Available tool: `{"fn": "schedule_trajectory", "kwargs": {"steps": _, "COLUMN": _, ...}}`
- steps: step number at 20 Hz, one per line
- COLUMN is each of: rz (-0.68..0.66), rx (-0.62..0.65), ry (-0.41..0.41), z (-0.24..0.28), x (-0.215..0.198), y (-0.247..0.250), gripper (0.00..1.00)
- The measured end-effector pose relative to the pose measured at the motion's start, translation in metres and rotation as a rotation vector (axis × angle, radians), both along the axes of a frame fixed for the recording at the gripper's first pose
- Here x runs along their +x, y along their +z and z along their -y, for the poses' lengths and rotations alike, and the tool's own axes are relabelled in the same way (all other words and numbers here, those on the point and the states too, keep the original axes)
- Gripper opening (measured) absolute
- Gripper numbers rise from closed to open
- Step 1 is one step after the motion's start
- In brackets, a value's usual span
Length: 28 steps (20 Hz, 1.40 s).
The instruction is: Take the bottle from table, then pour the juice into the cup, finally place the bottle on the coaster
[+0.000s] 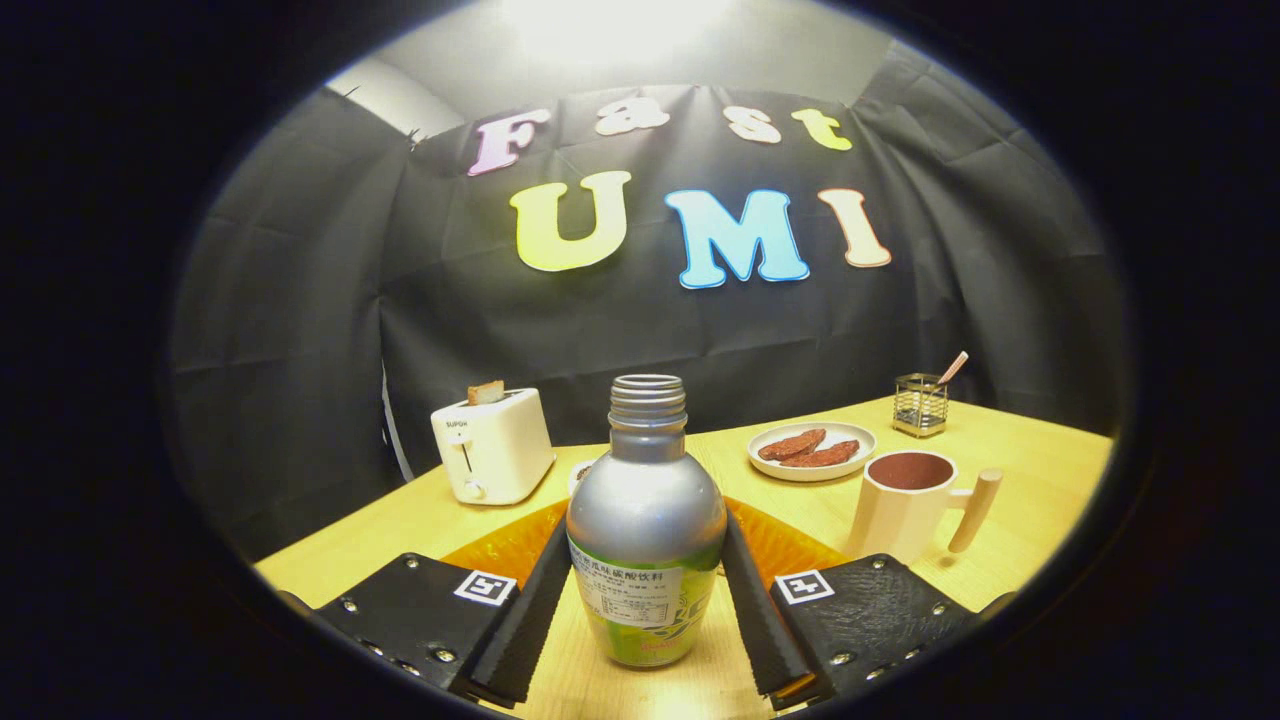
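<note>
Uncapped silver bottle (pixel 646 520) stands upright, long axis vertical, between gripper (pixel 645 610) fingers; both fingers press its sides, grasp closed. Orange coaster (pixel 790 550) just behind bottle. Cup (pixel 908 505) lies ahead to right, near; pour likely means tilting bottle rightward.

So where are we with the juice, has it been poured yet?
Hard to call. The bottle stands upright between the gripper fingers, which sit against its sides, cap off. The cup, off to the right, already shows a dark reddish fill, so pouring may be done. An orange coaster lies just behind the bottle; whether the bottle rests on it or on the table is unclear. Left: releasing it.
</note>
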State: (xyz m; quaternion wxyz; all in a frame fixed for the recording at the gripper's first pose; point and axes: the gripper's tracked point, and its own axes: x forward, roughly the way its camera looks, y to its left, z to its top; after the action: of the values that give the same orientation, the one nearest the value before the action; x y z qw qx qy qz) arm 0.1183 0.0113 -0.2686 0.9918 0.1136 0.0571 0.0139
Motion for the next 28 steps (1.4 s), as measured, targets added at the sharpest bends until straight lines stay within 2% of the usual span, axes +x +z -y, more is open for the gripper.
{"fn": "schedule_trajectory", "kwargs": {"steps": 9, "rz": -0.034, "rx": 0.380, "ry": -0.019, "z": 0.024, "x": 0.025, "y": 0.017, "gripper": 0.79}}
{"fn": "schedule_trajectory", "kwargs": {"steps": 18, "rz": -0.048, "rx": 0.697, "ry": -0.024, "z": 0.038, "x": 0.034, "y": 0.030, "gripper": 0.79}}
{"fn": "schedule_trajectory", "kwargs": {"steps": 23, "rz": -0.030, "rx": 0.823, "ry": -0.041, "z": 0.049, "x": 0.034, "y": 0.034, "gripper": 0.79}}
{"fn": "schedule_trajectory", "kwargs": {"steps": 28, "rz": -0.030, "rx": 0.934, "ry": -0.017, "z": 0.055, "x": 0.042, "y": 0.040, "gripper": 0.79}}
